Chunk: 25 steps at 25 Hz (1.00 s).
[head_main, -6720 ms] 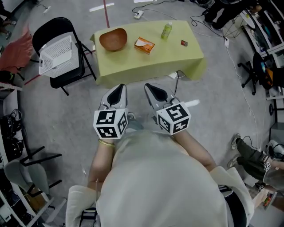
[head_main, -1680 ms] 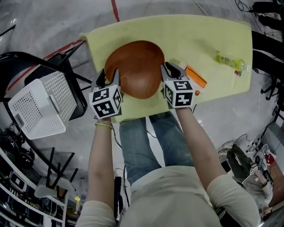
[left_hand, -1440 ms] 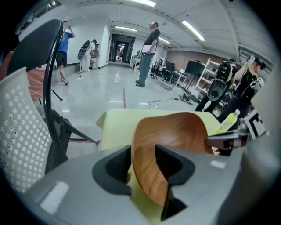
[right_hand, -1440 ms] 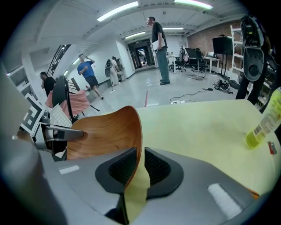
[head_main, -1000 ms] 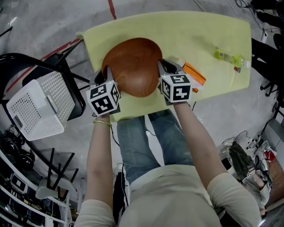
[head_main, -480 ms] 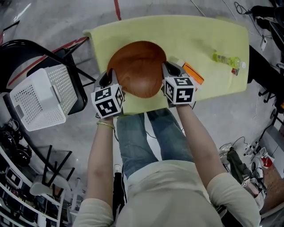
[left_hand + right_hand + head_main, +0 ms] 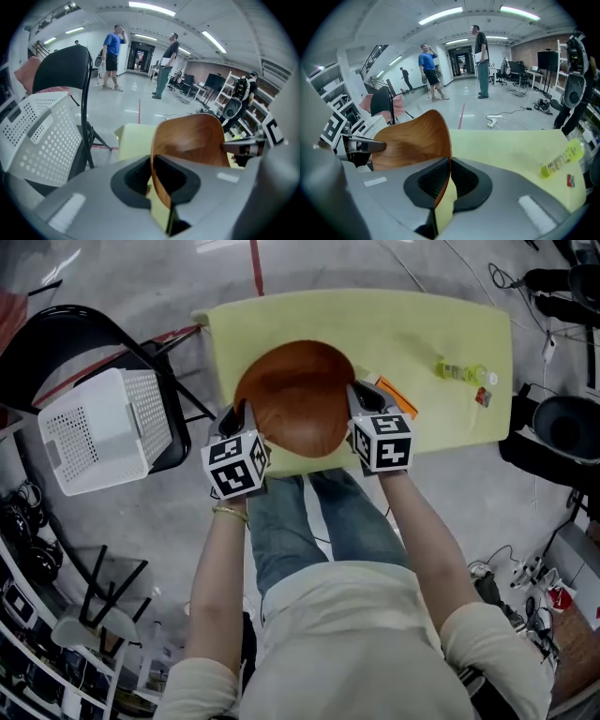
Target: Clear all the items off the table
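Note:
A large brown wooden bowl (image 7: 295,395) hangs just over the near edge of the yellow-green clothed table (image 7: 412,320), held from both sides. My left gripper (image 7: 242,413) is shut on its left rim, and my right gripper (image 7: 355,397) is shut on its right rim. In the left gripper view the bowl (image 7: 192,138) has its thin rim pinched in the left gripper (image 7: 153,163). The right gripper view shows the bowl (image 7: 410,140) with its edge clamped in the right gripper (image 7: 448,165). The bowl hides the table under it.
On the table lie an orange box (image 7: 400,399), partly behind my right gripper, a green bottle (image 7: 459,371) on its side and a small red item (image 7: 482,397). A white perforated basket (image 7: 103,427) sits on a black folding chair (image 7: 56,343) to the left. People stand far off.
Both grippers have come up together with the bowl still clamped between them. The head view has swung, so the table and the basket now sit further right in it.

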{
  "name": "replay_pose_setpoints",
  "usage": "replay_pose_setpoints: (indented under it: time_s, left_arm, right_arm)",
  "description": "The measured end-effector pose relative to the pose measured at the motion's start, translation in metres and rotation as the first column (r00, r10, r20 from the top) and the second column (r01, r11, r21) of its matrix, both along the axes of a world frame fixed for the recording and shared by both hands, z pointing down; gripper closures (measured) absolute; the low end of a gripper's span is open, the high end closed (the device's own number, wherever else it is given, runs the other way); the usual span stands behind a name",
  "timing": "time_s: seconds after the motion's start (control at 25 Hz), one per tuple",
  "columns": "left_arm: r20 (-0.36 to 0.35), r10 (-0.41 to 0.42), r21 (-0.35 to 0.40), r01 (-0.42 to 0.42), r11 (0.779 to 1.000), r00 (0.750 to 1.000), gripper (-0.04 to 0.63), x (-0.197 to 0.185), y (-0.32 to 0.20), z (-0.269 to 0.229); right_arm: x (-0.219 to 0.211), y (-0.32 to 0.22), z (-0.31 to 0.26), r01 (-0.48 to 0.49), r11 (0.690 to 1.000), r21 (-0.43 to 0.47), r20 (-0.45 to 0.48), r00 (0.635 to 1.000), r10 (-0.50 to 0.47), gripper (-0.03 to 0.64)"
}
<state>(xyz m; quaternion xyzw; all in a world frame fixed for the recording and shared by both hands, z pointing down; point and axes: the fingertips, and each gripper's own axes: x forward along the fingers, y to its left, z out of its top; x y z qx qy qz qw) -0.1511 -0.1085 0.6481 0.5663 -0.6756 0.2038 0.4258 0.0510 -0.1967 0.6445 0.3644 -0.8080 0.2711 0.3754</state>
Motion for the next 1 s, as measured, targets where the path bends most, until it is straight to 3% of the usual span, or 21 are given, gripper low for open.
replay_pose_setpoints:
  time_s: [1.0]
  left_arm:
    - [-0.002, -0.132, 0.074, 0.131, 0.989, 0.991, 0.563, 0.026, 0.068, -0.115]
  right_arm:
    - [0.017, 0.047, -0.117, 0.103, 0.99, 0.095, 0.062, 0.992, -0.109, 0.601]
